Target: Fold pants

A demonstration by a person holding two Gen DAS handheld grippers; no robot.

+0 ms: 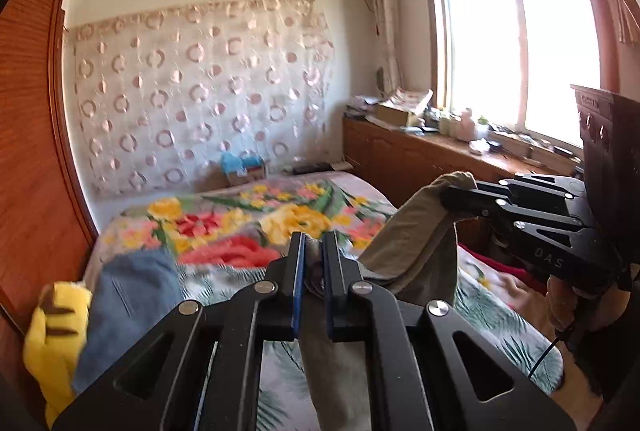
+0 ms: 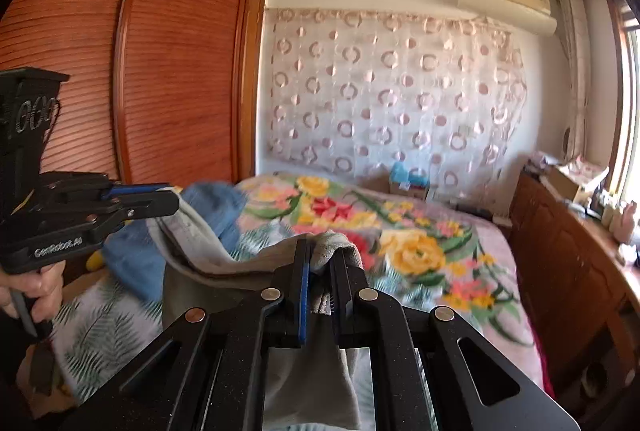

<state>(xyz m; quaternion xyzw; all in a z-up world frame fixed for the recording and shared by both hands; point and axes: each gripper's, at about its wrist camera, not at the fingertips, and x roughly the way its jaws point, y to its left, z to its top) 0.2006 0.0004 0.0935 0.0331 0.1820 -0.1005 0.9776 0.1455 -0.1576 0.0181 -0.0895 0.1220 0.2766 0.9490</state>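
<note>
The grey pants [image 1: 416, 251] hang in the air over the bed, held at two spots along one edge. My left gripper [image 1: 313, 251] is shut on the cloth, which runs down between its blue pads. My right gripper [image 2: 324, 255] is shut on another bunch of the pants [image 2: 208, 259]. The fabric sags between the two grips. In the left wrist view the right gripper [image 1: 452, 195] comes in from the right with cloth draped over its tips. In the right wrist view the left gripper [image 2: 168, 201] reaches in from the left, a hand around its handle.
A bed with a flowered blanket [image 1: 248, 227] fills the middle. Blue clothing [image 1: 132, 295] and a yellow striped item [image 1: 56, 327] lie at its left end. A wooden wardrobe [image 2: 152, 71] stands left, a low wooden cabinet [image 1: 420, 159] with clutter under the window right.
</note>
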